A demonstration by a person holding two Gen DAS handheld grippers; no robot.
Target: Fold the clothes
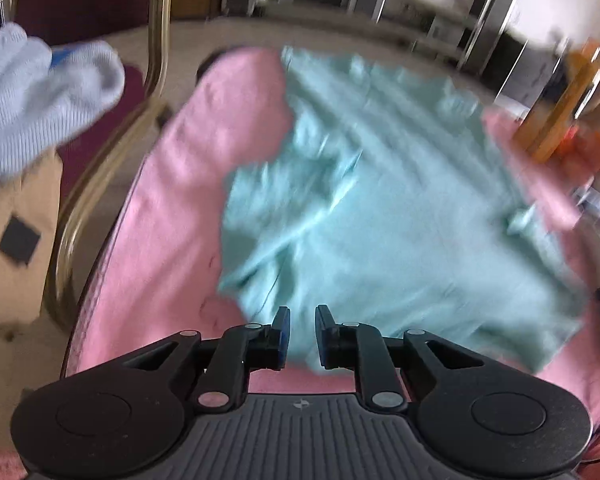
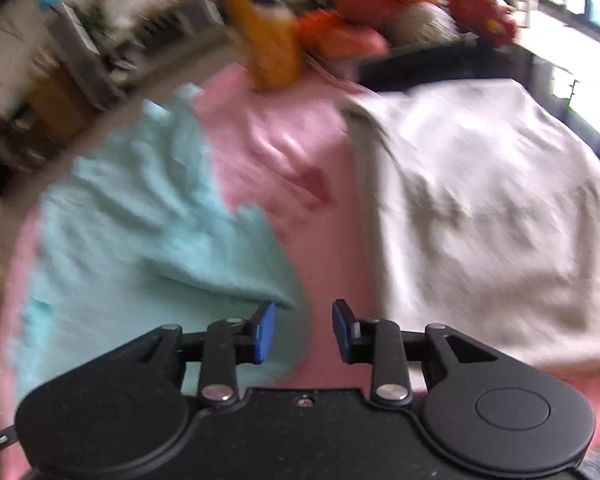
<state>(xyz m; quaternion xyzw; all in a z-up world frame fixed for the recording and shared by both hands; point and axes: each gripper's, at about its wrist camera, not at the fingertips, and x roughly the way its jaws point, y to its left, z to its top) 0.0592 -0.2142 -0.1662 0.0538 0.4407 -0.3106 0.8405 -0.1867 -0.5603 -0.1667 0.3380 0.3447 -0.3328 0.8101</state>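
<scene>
Left gripper [image 1: 302, 332] is slightly parted, empty, above the teal garment [image 1: 380, 200]; right gripper [image 2: 304, 332] gapes wider, empty, garment at ten o'clock.

I see a table draped in a pink cloth [image 1: 172, 184] – it carries everything here. Spread flat on it lies a wrinkled light teal garment [image 1: 380, 200], its edges blurred. Well to the right of it, across a bare pink strip, a cream-white garment [image 2: 480, 208] lies spread out too. At the far edge stands an orange-yellow object [image 2: 272, 48] (too smeared for me to identify).
</scene>
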